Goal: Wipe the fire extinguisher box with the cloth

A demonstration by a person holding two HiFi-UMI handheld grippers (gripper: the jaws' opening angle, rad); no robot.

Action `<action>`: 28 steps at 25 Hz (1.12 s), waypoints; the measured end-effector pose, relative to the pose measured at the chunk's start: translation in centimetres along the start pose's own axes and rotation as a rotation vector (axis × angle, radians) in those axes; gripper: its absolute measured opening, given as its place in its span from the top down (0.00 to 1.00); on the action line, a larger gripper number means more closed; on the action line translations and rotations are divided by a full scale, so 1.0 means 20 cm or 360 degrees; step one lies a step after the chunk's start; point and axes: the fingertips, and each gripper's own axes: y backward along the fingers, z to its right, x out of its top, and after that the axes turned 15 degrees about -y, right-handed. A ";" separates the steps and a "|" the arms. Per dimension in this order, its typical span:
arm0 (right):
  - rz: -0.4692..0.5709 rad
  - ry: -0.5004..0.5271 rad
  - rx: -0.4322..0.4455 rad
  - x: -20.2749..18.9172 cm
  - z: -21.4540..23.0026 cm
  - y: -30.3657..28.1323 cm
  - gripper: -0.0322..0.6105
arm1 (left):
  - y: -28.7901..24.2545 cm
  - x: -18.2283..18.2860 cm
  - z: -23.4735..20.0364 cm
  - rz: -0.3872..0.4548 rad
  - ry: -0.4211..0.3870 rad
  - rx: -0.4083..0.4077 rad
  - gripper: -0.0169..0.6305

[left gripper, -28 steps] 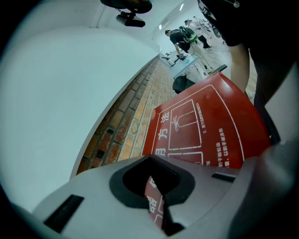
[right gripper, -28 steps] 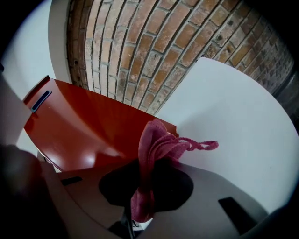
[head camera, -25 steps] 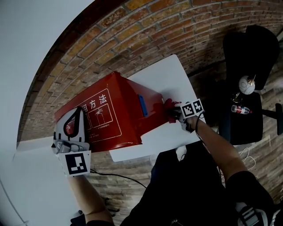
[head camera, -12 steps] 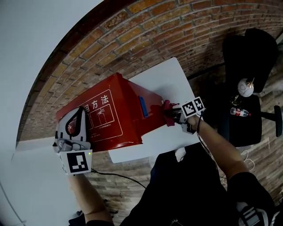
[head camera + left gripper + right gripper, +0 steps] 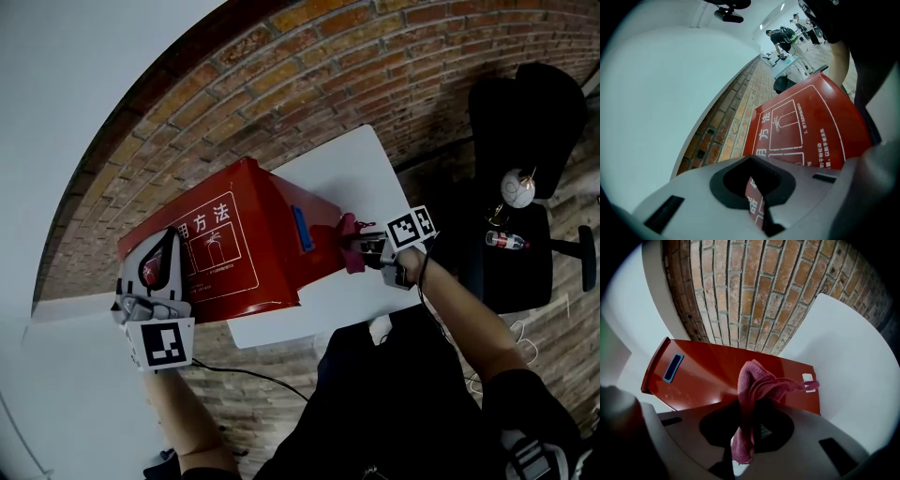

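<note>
The red box (image 5: 234,246) was seen lying on the white worktop (image 5: 352,164), toward its left part, with the face printed in white characters and diagrams turned up. A small blue patch (image 5: 303,225) was seen on the box's right side face, and in the right gripper view a small white sticker (image 5: 807,377) was seen at the far right corner of that face. The left gripper (image 5: 161,251) was laid on the near left part of the printed face, its fingers brought fully together with nothing clamped between them; the print was seen through the gap behind them in the left gripper view. The right gripper (image 5: 364,249) was held at the right end of the box, above the worktop, and its fingers were closed on the pink cloth (image 5: 751,394). The cloth was bunched between the fingers, with a fold standing up in front of them and one end hanging below. In the head view the cloth was seen just against the box's right side, though whether it touched the box could not be told. Brickwork (image 5: 375,66) was seen beyond the far edge of the worktop. A black chair (image 5: 525,112) was seen well to the right, with a bottle (image 5: 506,240) lying on its seat.
</note>
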 end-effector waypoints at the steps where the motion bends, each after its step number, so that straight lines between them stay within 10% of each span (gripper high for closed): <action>1: -0.0001 -0.0006 0.0014 0.00 -0.02 0.00 0.84 | 0.00 0.00 0.00 0.0000 0.0000 0.0000 0.95; 28: -0.0024 -0.0110 0.0720 -0.07 -0.70 0.11 0.84 | 0.00 0.00 -0.01 -0.0008 0.0008 0.0009 0.95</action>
